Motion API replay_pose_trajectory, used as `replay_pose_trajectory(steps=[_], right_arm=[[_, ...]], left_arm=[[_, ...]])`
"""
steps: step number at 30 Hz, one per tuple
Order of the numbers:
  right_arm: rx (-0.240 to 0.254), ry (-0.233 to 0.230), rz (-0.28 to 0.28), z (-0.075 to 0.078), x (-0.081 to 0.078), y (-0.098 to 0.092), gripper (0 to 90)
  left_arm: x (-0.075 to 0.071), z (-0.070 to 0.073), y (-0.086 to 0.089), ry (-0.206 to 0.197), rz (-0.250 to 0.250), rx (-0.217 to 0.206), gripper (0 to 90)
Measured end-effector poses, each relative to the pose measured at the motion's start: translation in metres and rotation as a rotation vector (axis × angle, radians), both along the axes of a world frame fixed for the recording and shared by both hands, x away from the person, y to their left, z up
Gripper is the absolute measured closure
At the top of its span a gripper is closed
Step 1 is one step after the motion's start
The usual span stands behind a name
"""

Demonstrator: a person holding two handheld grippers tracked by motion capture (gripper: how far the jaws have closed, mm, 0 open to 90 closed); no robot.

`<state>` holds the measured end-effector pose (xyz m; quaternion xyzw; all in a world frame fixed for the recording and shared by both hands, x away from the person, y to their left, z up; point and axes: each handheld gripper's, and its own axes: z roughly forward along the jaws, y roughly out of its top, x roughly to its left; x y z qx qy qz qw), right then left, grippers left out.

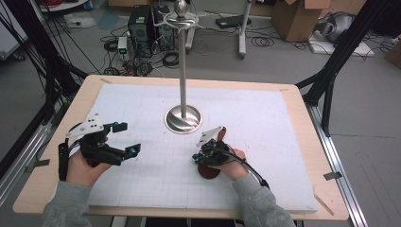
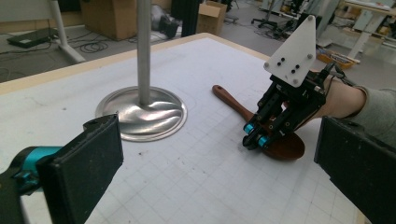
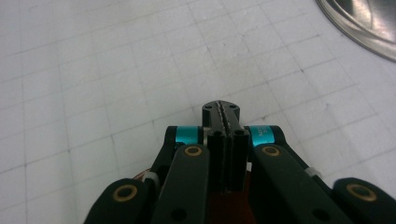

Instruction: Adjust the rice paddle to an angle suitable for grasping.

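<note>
1. The left tool (image 1: 124, 138) sits at the left of the worktop (image 1: 302, 142), held in a hand (image 1: 81, 170) that comes in from the near edge in a grey sleeve.
2. Its jaws stand wide apart with nothing between them; in the left gripper view the two black pads (image 2: 88, 163) frame the scene from either side, with bare gridded mat behind the gap.
3. The right tool (image 1: 197, 158) is near the middle of the worktop, a little to the right of centre, held in the other hand (image 1: 232, 163).
4. Its jaws are pressed fully together, pad against pad, as the right gripper view shows at the tip (image 3: 221, 112); nothing is clamped between them.
5. A brown wooden spoon (image 2: 233, 105) lies flat on the white mat (image 1: 265, 118), directly beneath the right tool.
6. In the left gripper view the closed tip (image 2: 254, 140) hangs over the spoon's bowl at its near rim, while the handle runs away towards the stand; whether the tip touches the wood cannot be told.
7. A metal stand (image 1: 182, 61) rises upright from a round base (image 1: 183, 119) on the mat, just beyond the spoon and apart from it.
8. The two tools are well apart, with open mat between them.
</note>
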<state>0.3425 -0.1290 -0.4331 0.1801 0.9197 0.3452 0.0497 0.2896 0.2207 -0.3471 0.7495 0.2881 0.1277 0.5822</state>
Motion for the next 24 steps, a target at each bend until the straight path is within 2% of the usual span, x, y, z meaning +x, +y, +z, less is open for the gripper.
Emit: replay_pose_trajectory(steps=[7,24], right_arm=[[0.038,0.024,-0.02,-0.003,-0.002,-0.022,89.5],[0.048,0.025,-0.061,-0.003,-0.012,-0.048,89.5]], left_arm=[[0.004,-0.001,-0.006,0.006,-0.012,0.001,1.8],[0.011,-0.004,-0.017,0.012,-0.035,0.014,1.7]])
